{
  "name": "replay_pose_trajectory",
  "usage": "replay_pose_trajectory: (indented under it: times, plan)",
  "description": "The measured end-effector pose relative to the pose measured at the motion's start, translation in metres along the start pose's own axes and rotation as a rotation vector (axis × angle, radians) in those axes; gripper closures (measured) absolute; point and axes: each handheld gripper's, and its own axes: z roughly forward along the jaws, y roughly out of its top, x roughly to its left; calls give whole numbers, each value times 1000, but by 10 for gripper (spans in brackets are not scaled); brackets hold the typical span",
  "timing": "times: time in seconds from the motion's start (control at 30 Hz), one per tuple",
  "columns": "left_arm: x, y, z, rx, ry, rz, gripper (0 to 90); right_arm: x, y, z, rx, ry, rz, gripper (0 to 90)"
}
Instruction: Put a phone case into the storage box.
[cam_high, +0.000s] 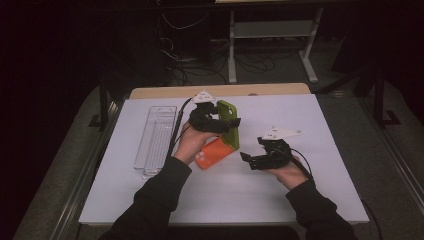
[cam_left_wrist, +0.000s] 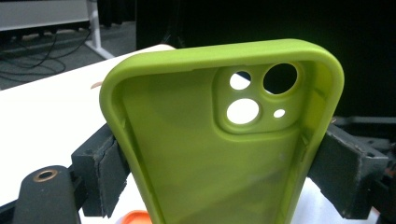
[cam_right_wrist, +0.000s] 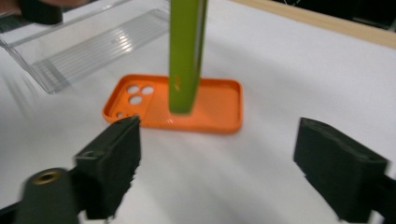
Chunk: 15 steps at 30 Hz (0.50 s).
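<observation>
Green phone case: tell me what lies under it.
The green phone case, clamped upright in the left hand-held gripper, hangs over the orange phone case, which lies open side up on the white table. The green case's lower end covers part of the orange one's floor.

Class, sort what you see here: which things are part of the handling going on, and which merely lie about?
In hand:
green phone case, clamped in the left gripper
right gripper, open, empty
orange phone case, beneath the green one

Lying about:
clear plastic tray
cables on the floor
</observation>
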Motion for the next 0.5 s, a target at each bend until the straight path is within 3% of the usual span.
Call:
replay_pose_trajectory:
  times: [0.2, 0.33, 0.5]
  plan:
    - [-4, 3, -1, 12, 5, 18, 146, -8, -13, -11, 20, -28, -11, 1]
    - [-1, 10, -5, 20, 20, 34, 146, -17, -21, -17, 34, -29, 11, 0]
    - [6, 23, -17, 11, 47, 54, 146, -19, -28, -23, 37, -49, 6, 0]
